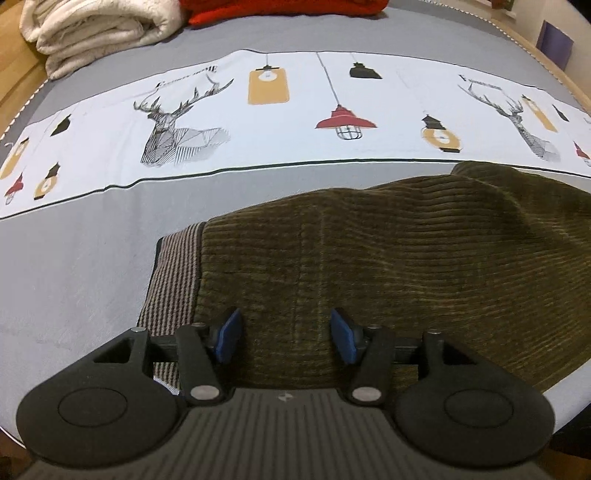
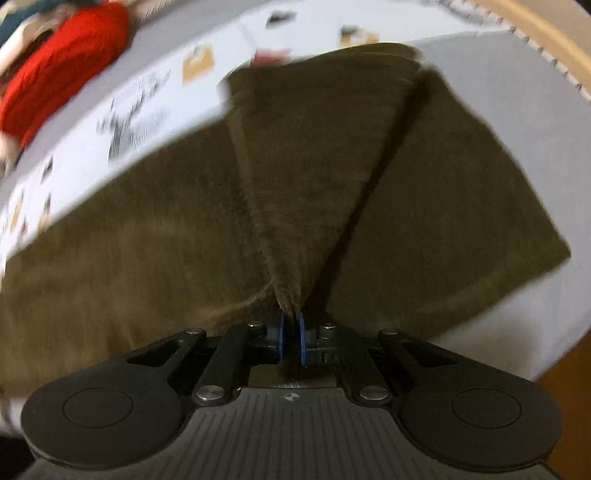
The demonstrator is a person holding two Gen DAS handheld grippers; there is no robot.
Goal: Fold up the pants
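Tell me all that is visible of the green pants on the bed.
The pants are olive-green ribbed fabric like corduroy, lying on the grey bedcover, with a brown striped waistband at one end. The right gripper pinches an edge and lifts it into a tented fold. The left gripper is open above the waist end.

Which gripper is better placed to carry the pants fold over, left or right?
Right. The right gripper is shut on a pinched ridge of the pants; the left gripper is open over the waistband end, holding nothing.

A grey bedsheet (image 1: 74, 266) carries a white printed band (image 1: 295, 122) of deer and lamps. At its far edge, a folded cream blanket (image 1: 92, 29) lies beside a red blanket (image 1: 284, 9).
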